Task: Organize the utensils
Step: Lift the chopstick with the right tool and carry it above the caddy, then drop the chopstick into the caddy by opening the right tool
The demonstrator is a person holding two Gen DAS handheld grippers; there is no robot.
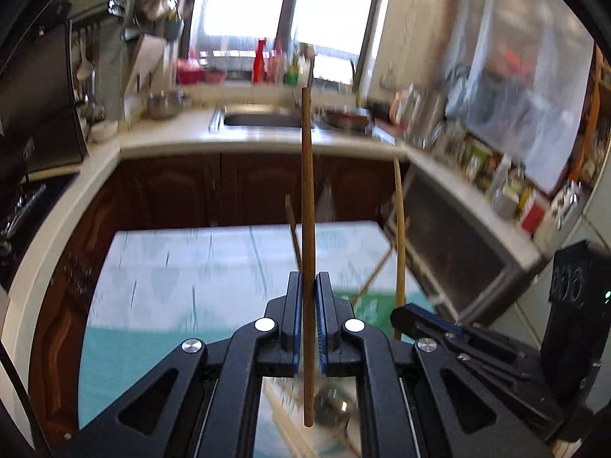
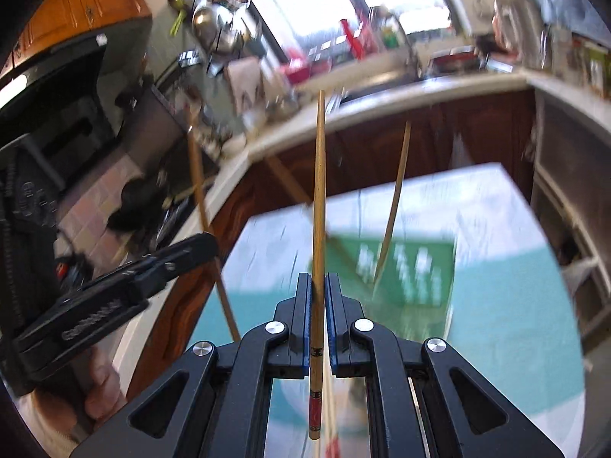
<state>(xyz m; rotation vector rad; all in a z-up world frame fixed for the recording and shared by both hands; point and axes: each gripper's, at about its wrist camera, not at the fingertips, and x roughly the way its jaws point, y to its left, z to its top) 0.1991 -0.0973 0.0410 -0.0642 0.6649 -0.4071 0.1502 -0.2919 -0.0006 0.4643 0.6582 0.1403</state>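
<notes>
Left gripper clamps brown chopstick upright; right gripper clamps pale chopstick upright.

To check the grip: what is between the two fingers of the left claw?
One brown chopstick, upright, clamped by the left claw; left wrist view.

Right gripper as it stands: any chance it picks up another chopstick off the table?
Probably not. The right gripper is already shut on a chopstick, and it is raised above the table. It would need to drop that one off first.
</notes>
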